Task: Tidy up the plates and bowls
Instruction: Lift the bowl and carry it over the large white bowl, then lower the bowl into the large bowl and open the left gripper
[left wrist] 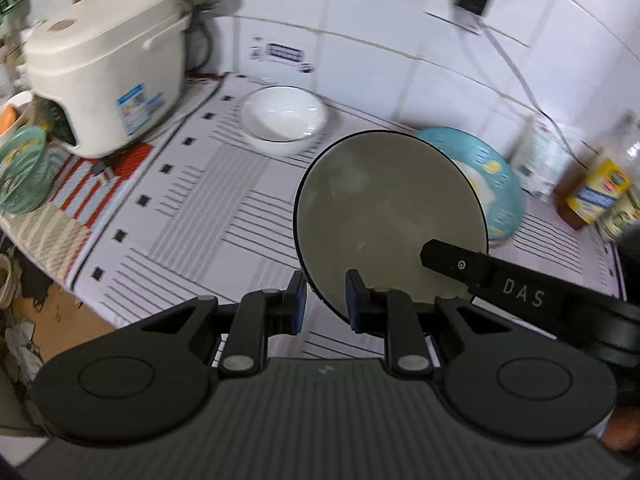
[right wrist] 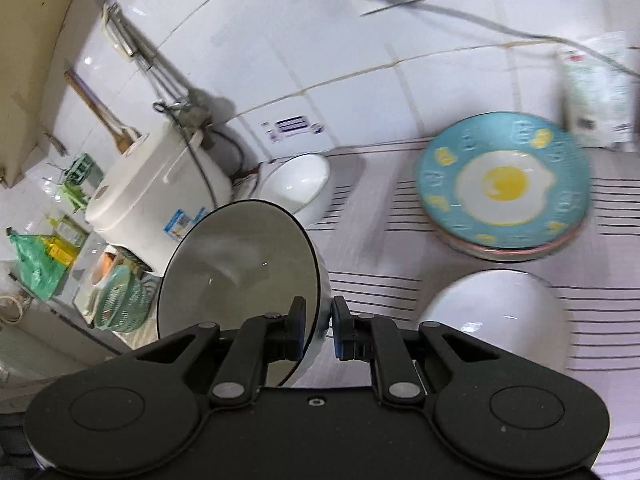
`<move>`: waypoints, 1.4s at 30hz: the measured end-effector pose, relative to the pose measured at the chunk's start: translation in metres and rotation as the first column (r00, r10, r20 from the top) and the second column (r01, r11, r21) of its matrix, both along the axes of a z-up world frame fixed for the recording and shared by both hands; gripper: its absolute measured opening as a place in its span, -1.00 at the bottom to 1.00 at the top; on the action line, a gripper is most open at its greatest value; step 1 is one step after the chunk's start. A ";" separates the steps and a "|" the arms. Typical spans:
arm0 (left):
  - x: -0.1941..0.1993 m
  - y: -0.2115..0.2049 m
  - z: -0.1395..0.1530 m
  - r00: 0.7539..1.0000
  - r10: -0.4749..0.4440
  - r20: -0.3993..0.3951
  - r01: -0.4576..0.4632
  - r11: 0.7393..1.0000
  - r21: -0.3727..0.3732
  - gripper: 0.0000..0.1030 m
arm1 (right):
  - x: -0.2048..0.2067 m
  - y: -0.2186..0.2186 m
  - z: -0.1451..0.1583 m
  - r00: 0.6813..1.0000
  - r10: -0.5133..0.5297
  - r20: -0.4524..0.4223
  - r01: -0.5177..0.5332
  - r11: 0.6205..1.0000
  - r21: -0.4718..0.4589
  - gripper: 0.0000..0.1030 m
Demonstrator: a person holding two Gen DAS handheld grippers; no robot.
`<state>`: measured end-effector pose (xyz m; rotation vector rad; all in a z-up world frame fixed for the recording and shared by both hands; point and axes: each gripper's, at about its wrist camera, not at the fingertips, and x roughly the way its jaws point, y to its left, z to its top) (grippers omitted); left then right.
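Both grippers, left (left wrist: 326,298) & right (right wrist: 318,330), clamped on grey bowl (left wrist: 384,216) rim. Keep it level w/ both, lower squarely into white bowl (left wrist: 284,118).

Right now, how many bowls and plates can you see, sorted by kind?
Grey bowl, held off the table: 1
White bowls: 2, the far bowl and the near bowl
Plates: 2 showing, the blue plate on a pink plate; the stack may hide more
Total: 5
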<state>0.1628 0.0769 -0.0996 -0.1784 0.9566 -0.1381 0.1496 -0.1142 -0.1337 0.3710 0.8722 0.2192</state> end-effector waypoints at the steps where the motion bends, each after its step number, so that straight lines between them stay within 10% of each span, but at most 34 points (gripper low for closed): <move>1: -0.002 -0.006 0.002 1.000 -0.014 0.004 0.014 1.000 0.002 -0.62 | -0.004 -0.004 0.002 1.000 -0.009 0.004 0.009 1.000 -0.010 -0.67; 42: 0.033 -0.113 -0.053 0.941 -0.225 -0.252 0.232 0.973 -0.001 -0.62 | -0.038 -0.092 -0.045 0.987 -0.150 -0.057 0.137 0.974 -0.179 -0.67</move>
